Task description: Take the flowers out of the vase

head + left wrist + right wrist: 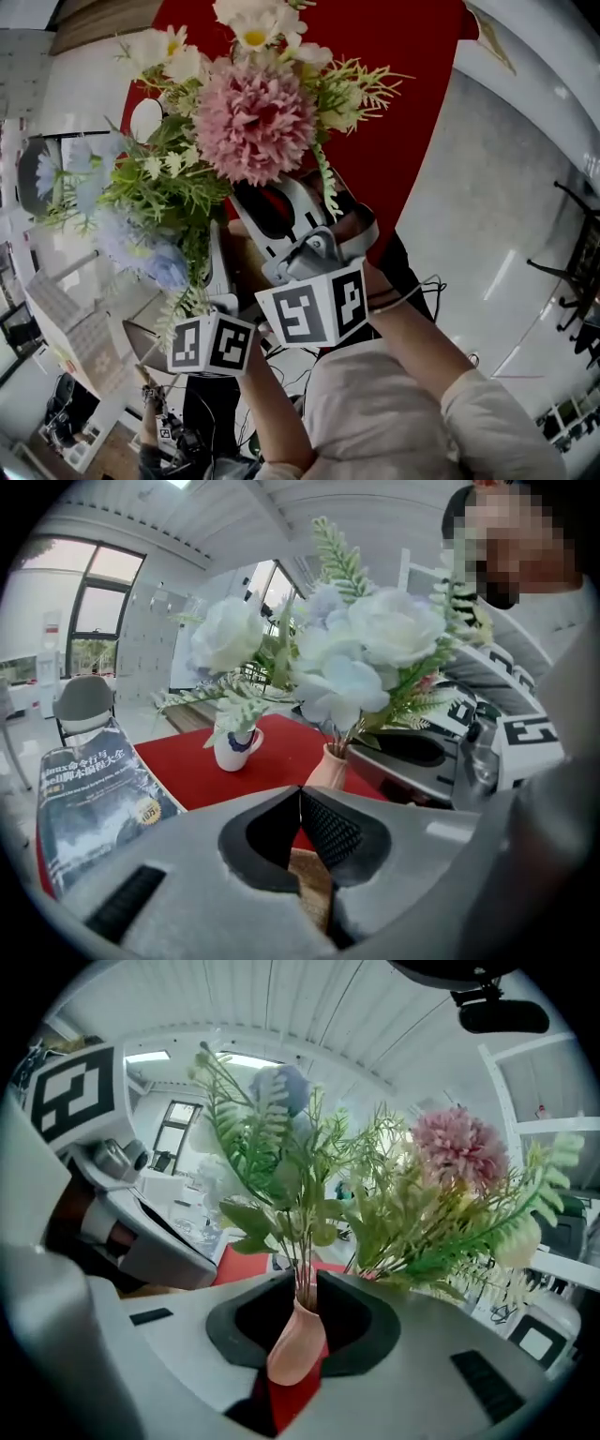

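My right gripper (302, 1290): jaws clamped on the neck of the pink vase (296, 1340), flowers (375, 1213) standing in it. My left gripper (300, 794): jaws shut tip to tip, empty, that vase just beyond. Only its view shows a white mug (234, 747) farther back on the red table (187, 771). In the head view, blooms hide the vase.

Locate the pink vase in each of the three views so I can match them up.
Head view: not visible; the bouquet covers it.
Left gripper view: pink vase at centre, just above the left tongs.
Right gripper view: lower centre, neck held between the right tongs.
Shared landmark: the red surface.
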A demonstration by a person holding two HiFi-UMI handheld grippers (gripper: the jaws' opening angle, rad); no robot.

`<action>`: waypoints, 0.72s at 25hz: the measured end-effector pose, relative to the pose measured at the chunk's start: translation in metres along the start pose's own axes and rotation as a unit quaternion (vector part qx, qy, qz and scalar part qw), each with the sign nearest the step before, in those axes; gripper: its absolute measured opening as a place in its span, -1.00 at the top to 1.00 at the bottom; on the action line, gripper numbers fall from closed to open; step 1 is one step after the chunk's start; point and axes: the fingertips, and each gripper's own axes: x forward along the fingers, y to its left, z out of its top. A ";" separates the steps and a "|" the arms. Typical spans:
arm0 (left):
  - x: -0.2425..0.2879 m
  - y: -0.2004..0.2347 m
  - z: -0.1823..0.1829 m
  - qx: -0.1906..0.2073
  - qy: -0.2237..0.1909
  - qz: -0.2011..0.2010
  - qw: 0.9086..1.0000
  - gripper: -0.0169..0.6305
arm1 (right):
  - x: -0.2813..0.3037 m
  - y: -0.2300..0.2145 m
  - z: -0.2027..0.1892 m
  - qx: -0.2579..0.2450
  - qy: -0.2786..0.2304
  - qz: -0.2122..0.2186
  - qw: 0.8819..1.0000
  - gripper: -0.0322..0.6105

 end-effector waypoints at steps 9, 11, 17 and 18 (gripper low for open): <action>0.004 -0.003 0.000 0.020 0.005 0.007 1.000 0.92 | 0.011 -0.002 -0.001 -0.007 0.009 0.008 1.000 0.66; 0.000 0.001 0.000 0.026 0.007 0.015 1.000 0.92 | 0.012 0.000 -0.001 -0.019 0.012 0.005 1.000 0.63; -0.008 0.012 0.000 0.024 0.003 0.028 0.999 0.92 | 0.022 0.003 0.003 -0.052 0.025 -0.013 0.998 0.56; -0.008 0.013 -0.001 0.023 0.003 0.029 0.999 0.92 | 0.023 0.003 0.003 -0.052 0.025 -0.020 0.998 0.56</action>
